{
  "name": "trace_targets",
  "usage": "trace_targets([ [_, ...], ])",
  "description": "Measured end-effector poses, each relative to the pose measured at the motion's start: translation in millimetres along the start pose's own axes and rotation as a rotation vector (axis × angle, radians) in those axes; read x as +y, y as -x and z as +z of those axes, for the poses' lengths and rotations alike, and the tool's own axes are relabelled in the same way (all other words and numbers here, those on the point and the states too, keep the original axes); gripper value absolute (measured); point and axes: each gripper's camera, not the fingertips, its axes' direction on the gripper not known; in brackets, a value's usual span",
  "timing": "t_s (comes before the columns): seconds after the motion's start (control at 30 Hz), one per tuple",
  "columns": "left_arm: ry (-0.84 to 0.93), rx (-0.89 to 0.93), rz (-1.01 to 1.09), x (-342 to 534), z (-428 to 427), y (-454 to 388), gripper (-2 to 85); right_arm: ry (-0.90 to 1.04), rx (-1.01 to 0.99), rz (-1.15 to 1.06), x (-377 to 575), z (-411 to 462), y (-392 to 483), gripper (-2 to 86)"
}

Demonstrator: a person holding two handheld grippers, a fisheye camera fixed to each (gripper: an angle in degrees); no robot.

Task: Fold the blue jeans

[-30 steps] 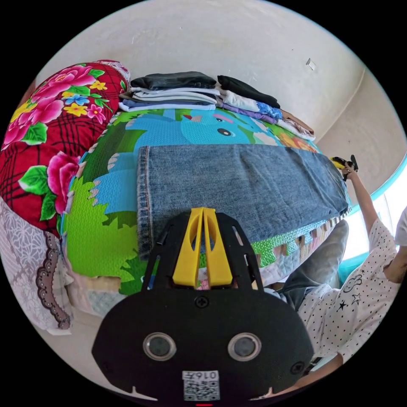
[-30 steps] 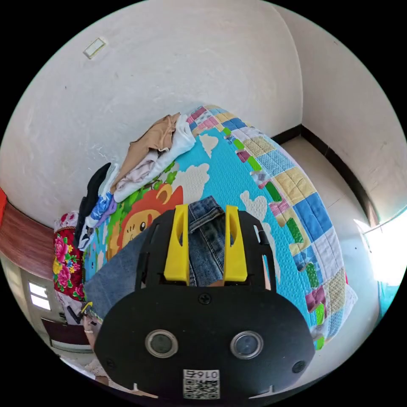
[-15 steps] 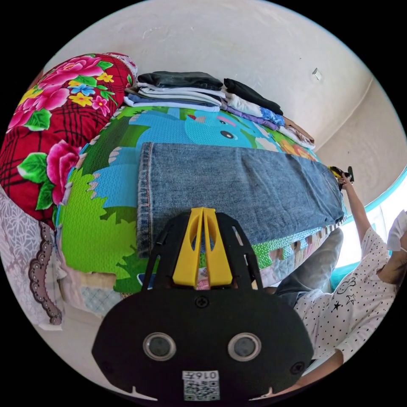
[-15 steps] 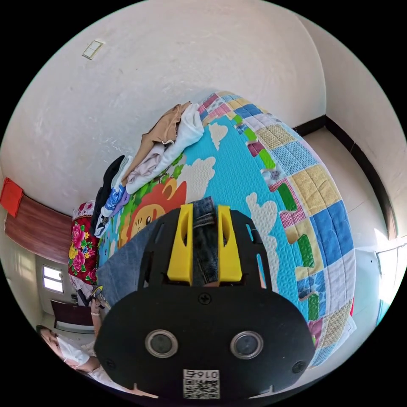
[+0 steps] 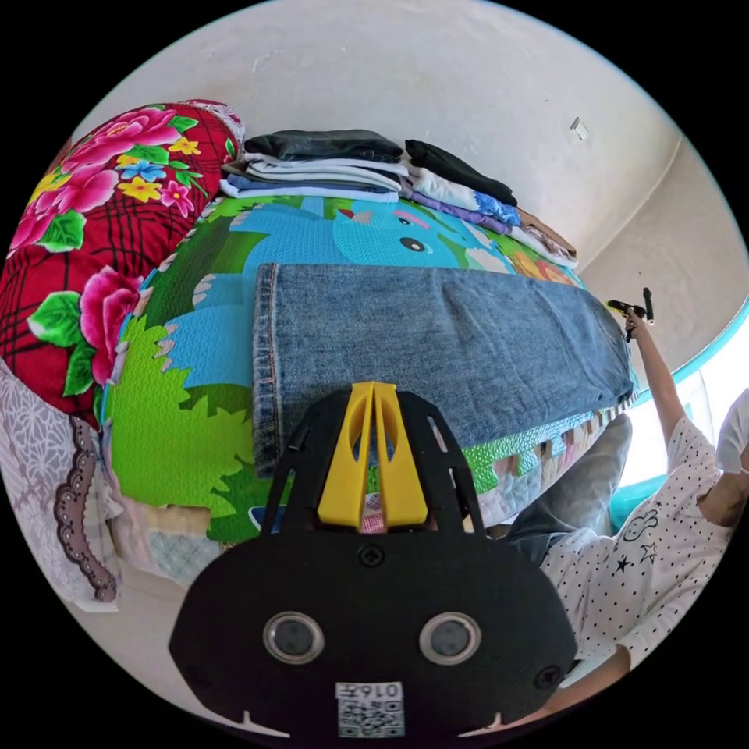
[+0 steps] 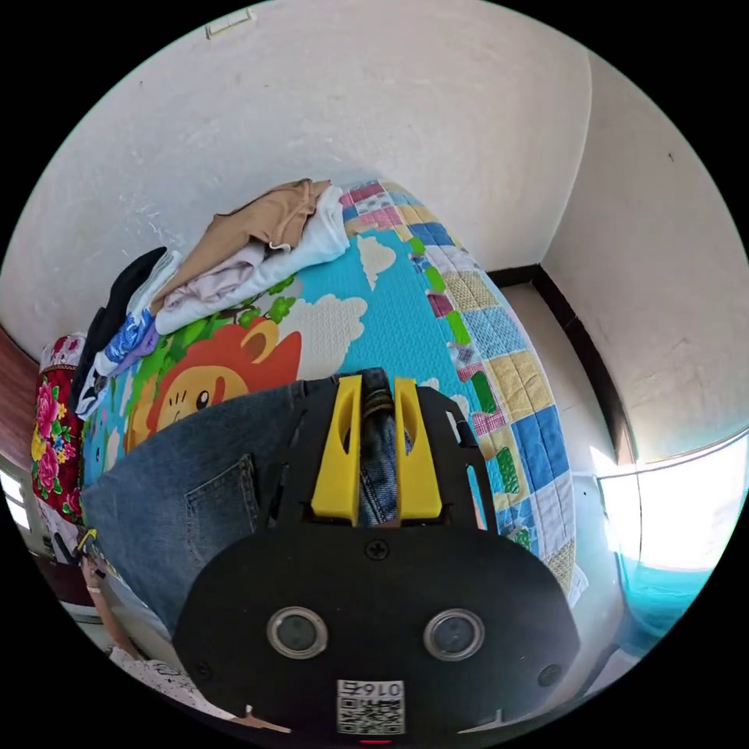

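The blue jeans [image 5: 437, 343] lie folded lengthwise and flat across the cartoon play mat [image 5: 187, 406] on the bed, hem end nearest my left hand-held gripper [image 5: 373, 390]. Its yellow jaws are closed tip to tip at the denim's near edge; whether any cloth is pinched there I can't tell, since the tips hide it. Out at 3 o'clock in the left gripper view, my right hand-held gripper [image 5: 633, 310] sits at the waist end. In the right gripper view its jaws stand narrowly apart with the waistband bunched between them, apparently gripped. A back pocket [image 6: 222, 499] shows at 8 o'clock there. Folded clothes [image 5: 320, 164] are stacked along the wall at 12 o'clock, a floral quilt [image 5: 86, 226] at 10.
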Motion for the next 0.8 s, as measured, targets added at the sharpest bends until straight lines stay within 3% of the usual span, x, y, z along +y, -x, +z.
trace_targets([
  [0.1, -0.018, 0.011, -0.007, 5, 1, 0, -1.0, -0.114, 0.181, -0.019, 27, -32, 30, 4.1],
  [0.17, -0.024, -0.001, 0.006, 7, 2, -3, -1.0, -0.189, 0.298, -0.145, 64, -62, 73, 2.0],
  [0.3, -0.046, -0.021, 0.021, 13, 3, -9, -1.0, -0.218, 0.042, -0.585, 178, -99, 181, 1.5],
  [0.37, -0.057, -0.016, 0.02, 16, 4, -9, -1.0, -0.188, -0.148, -0.817, 279, -111, 251, 3.6],
  [0.5, -0.076, 0.007, 0.009, 22, 6, -7, -1.0, -0.21, -0.23, -1.041, 415, -127, 319, 7.4],
  [0.67, -0.094, -0.021, 0.021, 28, 8, -15, -1.0, -0.423, 0.171, -0.976, 547, -135, 367, 8.4],
  [0.8, -0.11, -0.069, 0.042, 33, 10, -25, -1.0, -0.463, 0.367, -0.885, 607, -128, 402, 9.8],
])
